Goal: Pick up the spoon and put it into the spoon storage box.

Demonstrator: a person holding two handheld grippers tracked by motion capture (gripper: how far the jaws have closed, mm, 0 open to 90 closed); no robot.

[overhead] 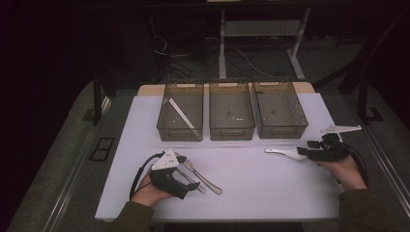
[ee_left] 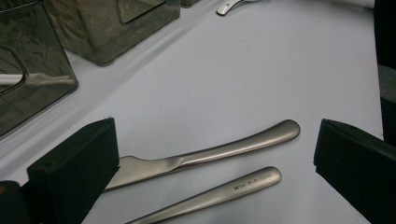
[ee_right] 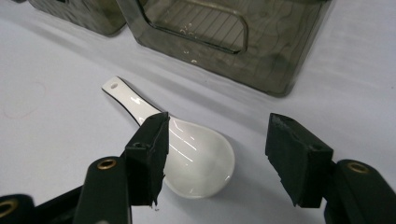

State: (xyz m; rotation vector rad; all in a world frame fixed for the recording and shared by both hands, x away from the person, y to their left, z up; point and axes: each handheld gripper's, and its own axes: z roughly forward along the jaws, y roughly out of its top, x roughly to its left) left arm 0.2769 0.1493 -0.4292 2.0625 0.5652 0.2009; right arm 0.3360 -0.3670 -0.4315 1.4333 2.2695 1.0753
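Both claws stand wide open, gripping nothing. Our left gripper [overhead: 180, 175] sits low at the near left of the table [overhead: 251, 193], and in its own view its jaws straddle two steel handles lying side by side on the white top: a knife [ee_left: 210, 151], and nearer us a second handle [ee_left: 219, 193] with small stamped lettering, whose working end we cannot see. Neither jaw touches them. Our right gripper [overhead: 319, 151] is at the right edge, just short of the right bin [overhead: 280, 110]. In its view the white spoon [ee_right: 187, 149] lies bowl up between the jaws; the left jaw overlaps the neck of the spoon, though we cannot tell if they touch. Three dark clear bins stand in a row beyond; the left bin [overhead: 180, 111] holds a long utensil [overhead: 180, 113], and the middle bin [overhead: 231, 111] stands between.
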